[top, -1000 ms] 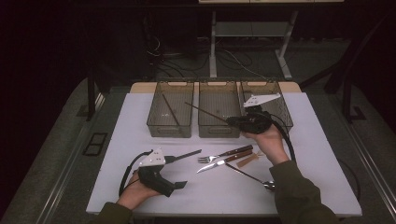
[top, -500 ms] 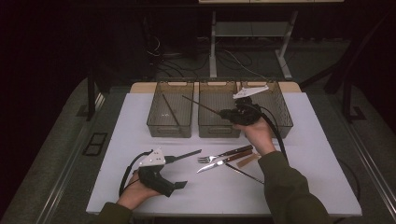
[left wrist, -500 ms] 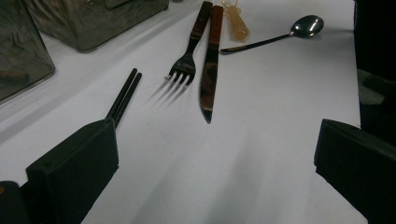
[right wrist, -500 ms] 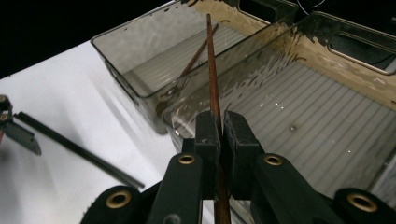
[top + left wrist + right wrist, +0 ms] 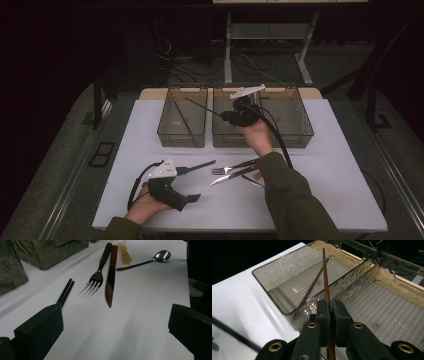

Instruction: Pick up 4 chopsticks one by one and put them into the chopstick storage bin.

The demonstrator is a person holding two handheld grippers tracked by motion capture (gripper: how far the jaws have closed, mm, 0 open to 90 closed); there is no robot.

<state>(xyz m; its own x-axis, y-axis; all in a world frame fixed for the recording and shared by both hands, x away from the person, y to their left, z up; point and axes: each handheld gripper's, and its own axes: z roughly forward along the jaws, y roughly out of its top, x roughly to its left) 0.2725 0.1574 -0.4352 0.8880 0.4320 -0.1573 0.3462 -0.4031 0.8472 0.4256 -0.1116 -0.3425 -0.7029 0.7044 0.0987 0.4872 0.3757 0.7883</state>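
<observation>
We start with the white rectangular table top [image 5: 150, 145], smooth and matte, our landmark for everything here. At its far edge stand three smoky translucent plastic bins with ribbed floors: the left bin [image 5: 167, 131], the middle bin [image 5: 220, 137] and the right bin [image 5: 300, 132], side by side.

Above the middle bin, our right gripper [image 5: 226, 117] is clamped on a thin brown wooden chopstick [image 5: 325, 277]. The black jaws press tight on the stick with no gap to spare, and its long tip slants out over the left bin. On that bin's floor lies a second brown chopstick [image 5: 310, 287], flat and at an angle.

Near the front edge of the table top, our left gripper [image 5: 112, 322] rests low with its blocky black jaws spread wide and nothing between them. Just ahead of it lie a pair of slim black chopsticks [image 5: 65, 291]. In the middle of the table top lie a steel fork with a dark wooden handle [image 5: 100, 267] and a serrated steel knife with a reddish wooden handle [image 5: 111, 275], side by side. Beyond them sits a shiny steel spoon [image 5: 155, 258], beside a pale translucent amber piece [image 5: 124, 253], too blurred for us to name.
</observation>
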